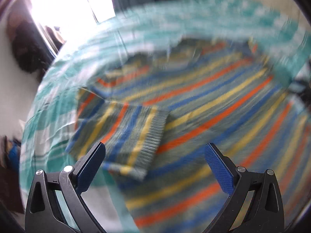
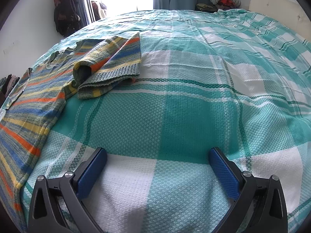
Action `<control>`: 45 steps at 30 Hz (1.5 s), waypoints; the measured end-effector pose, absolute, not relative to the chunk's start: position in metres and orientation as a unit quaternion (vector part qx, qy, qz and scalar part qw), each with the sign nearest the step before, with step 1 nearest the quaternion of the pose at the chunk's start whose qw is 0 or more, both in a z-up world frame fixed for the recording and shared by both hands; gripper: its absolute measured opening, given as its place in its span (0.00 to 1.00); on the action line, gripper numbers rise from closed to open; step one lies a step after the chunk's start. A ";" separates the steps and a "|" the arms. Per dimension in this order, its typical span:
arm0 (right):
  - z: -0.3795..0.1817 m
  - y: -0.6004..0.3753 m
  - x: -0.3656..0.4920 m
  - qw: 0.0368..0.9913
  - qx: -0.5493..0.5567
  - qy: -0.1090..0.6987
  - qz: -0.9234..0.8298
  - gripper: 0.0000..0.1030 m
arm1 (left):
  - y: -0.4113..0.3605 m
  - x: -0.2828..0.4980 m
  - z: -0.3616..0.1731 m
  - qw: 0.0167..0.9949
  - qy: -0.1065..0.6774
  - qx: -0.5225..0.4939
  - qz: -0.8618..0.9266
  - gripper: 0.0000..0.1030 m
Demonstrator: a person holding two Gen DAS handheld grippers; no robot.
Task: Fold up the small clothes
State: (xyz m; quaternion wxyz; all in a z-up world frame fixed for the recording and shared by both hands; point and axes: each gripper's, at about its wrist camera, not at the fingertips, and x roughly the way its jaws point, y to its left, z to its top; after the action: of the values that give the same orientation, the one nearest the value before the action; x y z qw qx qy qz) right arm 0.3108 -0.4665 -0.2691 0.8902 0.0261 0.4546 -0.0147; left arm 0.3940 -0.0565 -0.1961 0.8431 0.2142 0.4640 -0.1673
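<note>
Left tool (image 1: 155,153) wide, empty over striped sweater (image 1: 204,116), right tool (image 2: 157,158) wide, empty above bedspread (image 2: 184,104)

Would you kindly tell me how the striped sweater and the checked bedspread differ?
The striped sweater has orange, blue and yellow stripes; the checked bedspread is teal and white. The sweater's sleeve is folded over; the bedspread lies spread flat. The sweater rests on the bedspread. Both are textured fabric.

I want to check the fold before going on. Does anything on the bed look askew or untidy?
One thing: the right sleeve of the striped sweater lies bunched in a loose heap, its cuff gaping open, partly off the body on the checked bedspread. The other sleeve lies flat across the body. Both grippers are open and empty.
</note>
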 end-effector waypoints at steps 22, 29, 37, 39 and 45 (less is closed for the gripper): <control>-0.270 -0.466 0.313 0.890 0.020 0.455 -0.017 1.00 | 0.256 0.471 -0.197 0.839 0.499 -0.181 0.118 0.02; -0.270 -0.465 0.313 0.890 0.016 0.455 -0.020 1.00 | 0.249 0.464 -0.221 0.824 0.530 -0.138 0.145 0.51; -0.267 -0.468 0.314 0.887 0.026 0.461 -0.015 1.00 | 0.204 0.375 -0.160 0.863 0.467 -0.100 0.164 0.89; -0.267 -0.467 0.314 0.887 0.024 0.461 -0.015 1.00 | 0.193 0.357 -0.155 0.864 0.462 -0.091 0.181 0.91; -0.267 -0.466 0.314 0.887 0.026 0.461 -0.015 1.00 | 0.160 0.316 -0.145 0.845 0.472 -0.097 0.232 0.91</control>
State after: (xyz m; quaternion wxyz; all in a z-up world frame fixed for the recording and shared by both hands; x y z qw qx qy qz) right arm 0.3138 -0.4662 -0.2672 0.8869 0.0257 0.4610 -0.0148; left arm 0.3157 0.1605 -0.1446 0.8449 -0.0967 0.4720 0.2322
